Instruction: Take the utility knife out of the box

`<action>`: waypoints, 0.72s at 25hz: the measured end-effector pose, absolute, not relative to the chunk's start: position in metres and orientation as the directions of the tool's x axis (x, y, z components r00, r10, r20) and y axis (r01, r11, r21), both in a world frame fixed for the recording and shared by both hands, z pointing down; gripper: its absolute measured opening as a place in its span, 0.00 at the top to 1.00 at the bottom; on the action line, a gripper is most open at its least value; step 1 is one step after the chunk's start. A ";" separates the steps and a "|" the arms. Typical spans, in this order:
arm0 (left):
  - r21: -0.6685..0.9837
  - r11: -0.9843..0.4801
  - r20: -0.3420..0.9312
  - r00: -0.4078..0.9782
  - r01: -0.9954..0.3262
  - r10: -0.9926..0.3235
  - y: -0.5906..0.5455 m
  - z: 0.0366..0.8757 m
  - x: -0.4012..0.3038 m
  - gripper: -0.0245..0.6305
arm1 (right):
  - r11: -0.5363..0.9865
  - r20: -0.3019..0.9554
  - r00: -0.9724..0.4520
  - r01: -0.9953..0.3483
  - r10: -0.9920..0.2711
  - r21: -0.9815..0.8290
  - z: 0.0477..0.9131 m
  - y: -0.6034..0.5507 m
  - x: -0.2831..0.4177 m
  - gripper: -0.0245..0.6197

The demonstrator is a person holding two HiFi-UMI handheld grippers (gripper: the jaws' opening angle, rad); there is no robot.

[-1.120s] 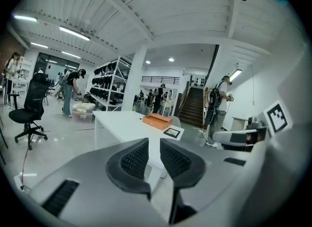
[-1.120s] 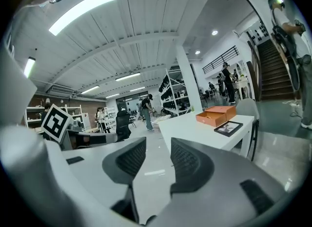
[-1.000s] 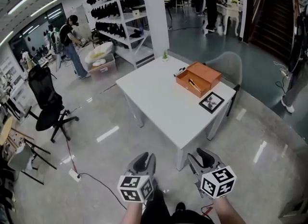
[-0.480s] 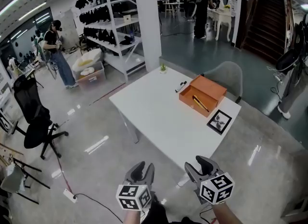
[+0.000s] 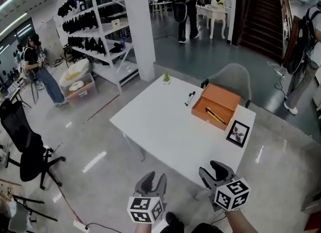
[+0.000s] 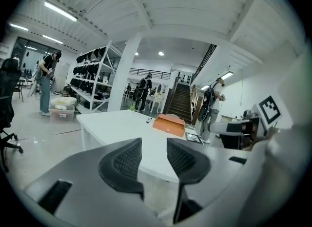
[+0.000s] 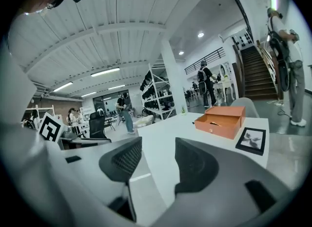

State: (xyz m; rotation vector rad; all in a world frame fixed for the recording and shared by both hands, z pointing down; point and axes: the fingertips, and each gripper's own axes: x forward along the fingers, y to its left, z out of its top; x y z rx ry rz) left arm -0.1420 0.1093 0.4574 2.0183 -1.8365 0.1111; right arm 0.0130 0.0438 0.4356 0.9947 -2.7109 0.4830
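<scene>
Utility knife (image 5: 215, 115) lies slantwise in the open box (image 5: 223, 97) across the counter (image 5: 160, 124), well ahead; right hand-held gripper (image 5: 215, 170), empty and spread, is nearer, left hand-held gripper (image 5: 153, 180) empty, its jaws opening.

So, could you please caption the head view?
Empty left hand-held gripper opening, right hand-held gripper open, facing a white table whose orange box holds a yellow utility knife.

The head view looks steeply down from well back at the white table (image 5: 160, 127); both gripper views face it from low down, sharing the orange box (image 5: 221, 99).
</scene>
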 end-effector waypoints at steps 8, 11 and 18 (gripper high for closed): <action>0.243 -0.112 0.309 0.186 -0.964 -0.933 0.067 0.453 -0.167 0.76 | 0.664 0.345 -0.685 -0.721 -0.642 -0.196 0.437 0.013 0.005 0.66; 0.247 -0.128 0.310 0.204 -0.961 -0.929 0.049 0.455 -0.169 0.75 | 0.637 0.355 -0.658 -0.747 -0.665 -0.192 0.442 -0.003 0.013 0.66; 0.222 -0.175 0.315 0.240 -0.959 -0.918 -0.012 0.453 -0.167 0.76 | 0.592 0.330 -0.613 -0.787 -0.718 -0.173 0.435 -0.059 0.032 0.66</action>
